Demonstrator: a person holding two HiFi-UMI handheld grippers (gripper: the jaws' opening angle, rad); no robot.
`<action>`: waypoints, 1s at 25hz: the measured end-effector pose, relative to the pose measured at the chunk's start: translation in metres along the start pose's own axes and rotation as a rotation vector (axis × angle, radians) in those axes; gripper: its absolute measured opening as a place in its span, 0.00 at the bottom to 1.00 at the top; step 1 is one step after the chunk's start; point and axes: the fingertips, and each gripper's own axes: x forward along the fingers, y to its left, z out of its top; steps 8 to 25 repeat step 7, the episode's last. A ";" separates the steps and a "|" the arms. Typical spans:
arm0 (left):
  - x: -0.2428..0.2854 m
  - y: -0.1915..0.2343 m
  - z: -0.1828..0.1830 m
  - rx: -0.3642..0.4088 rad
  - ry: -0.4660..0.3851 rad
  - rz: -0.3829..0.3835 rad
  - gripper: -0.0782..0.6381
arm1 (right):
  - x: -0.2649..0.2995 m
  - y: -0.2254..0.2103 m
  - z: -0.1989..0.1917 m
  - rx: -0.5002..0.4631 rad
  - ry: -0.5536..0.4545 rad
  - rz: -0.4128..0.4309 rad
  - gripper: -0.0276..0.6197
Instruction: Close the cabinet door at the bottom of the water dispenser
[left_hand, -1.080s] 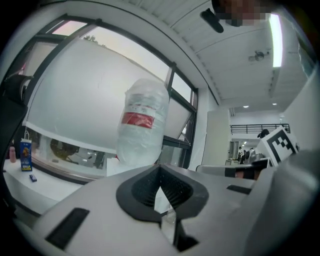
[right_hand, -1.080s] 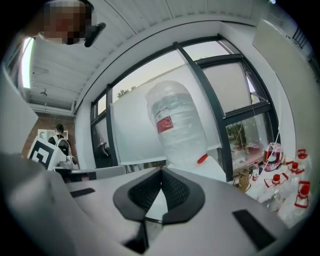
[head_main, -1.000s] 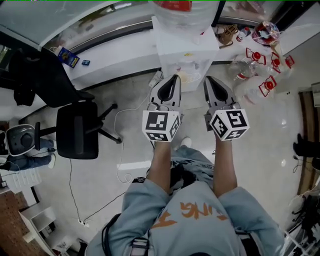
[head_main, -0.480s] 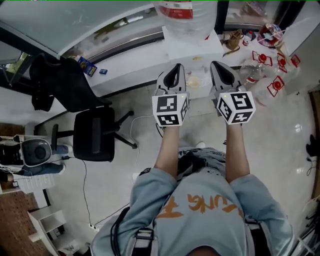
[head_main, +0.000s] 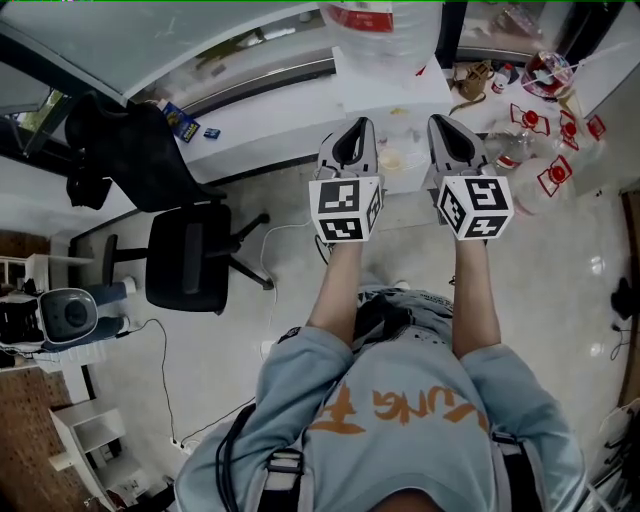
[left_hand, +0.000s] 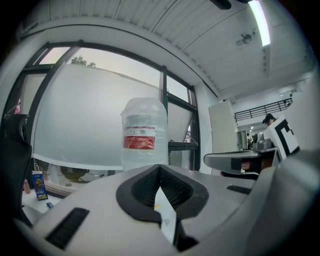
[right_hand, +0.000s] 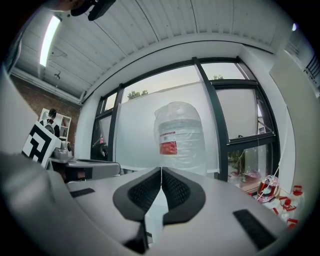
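Left tongs (head_main: 356, 128) and right tongs (head_main: 440, 124) pressed together, empty, before the water dispenser (head_main: 388, 85); cabinet door out of sight, so step unclear

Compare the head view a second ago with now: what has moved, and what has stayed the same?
Both the left tool and the right tool rose together, toward the top of the water dispenser. Nothing was taken hold of or let go. Both stay shut, empty and side by side.

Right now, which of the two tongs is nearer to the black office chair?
Left. The left tongs are right of the chair in the head view; the right tongs lie farther right, beyond them.
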 end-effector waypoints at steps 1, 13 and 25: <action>0.000 0.001 0.000 0.001 0.001 0.001 0.14 | 0.000 0.001 0.001 -0.002 -0.003 0.001 0.09; -0.002 0.007 0.012 -0.001 -0.009 0.020 0.14 | 0.005 0.008 0.013 -0.027 -0.008 0.025 0.09; -0.002 0.007 0.012 -0.001 -0.009 0.020 0.14 | 0.005 0.008 0.013 -0.027 -0.008 0.025 0.09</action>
